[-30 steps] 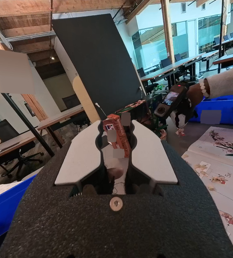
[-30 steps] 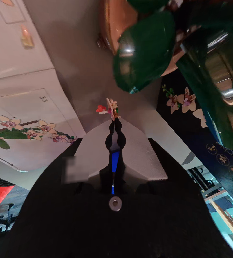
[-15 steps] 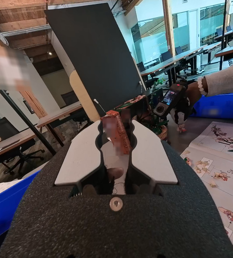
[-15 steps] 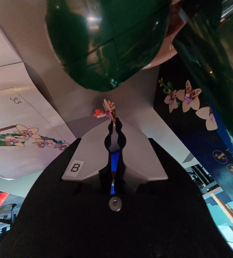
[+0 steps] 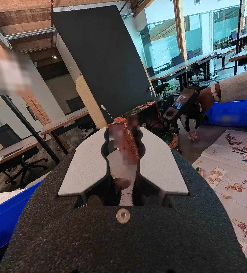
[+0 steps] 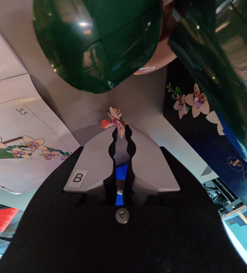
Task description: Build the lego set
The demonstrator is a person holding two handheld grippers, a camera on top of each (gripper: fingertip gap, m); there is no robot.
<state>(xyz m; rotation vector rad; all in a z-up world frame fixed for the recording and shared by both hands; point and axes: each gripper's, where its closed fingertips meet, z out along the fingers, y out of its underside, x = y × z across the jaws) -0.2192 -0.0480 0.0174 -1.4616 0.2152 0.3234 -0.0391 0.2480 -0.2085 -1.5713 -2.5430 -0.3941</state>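
My right gripper (image 6: 121,128) is shut on a small pink-and-tan orchid flower piece (image 6: 116,120), held at the fingertips. It sits just below a large dark green leaf (image 6: 97,44) and the pinkish pot (image 6: 156,65) of the lego orchid. In the left wrist view the right gripper (image 5: 192,133) holds the flower piece (image 5: 193,136) low, right of the orchid model (image 5: 168,130). My left gripper (image 5: 122,131) is open and empty, raised above the table and apart from the model.
An open instruction booklet (image 5: 230,169) with several loose tan pieces (image 5: 232,187) lies at the right; it also shows in the right wrist view (image 6: 23,125). A reddish box (image 5: 125,138) stands beyond the left jaws. The black set box (image 6: 193,118), blue bins (image 5: 230,115) and a black board (image 5: 102,59) surround the model.
The right gripper has moved closer under the green leaf and pot with the flower piece; its fingertips stand slightly wider apart. The left gripper has shifted only slightly.
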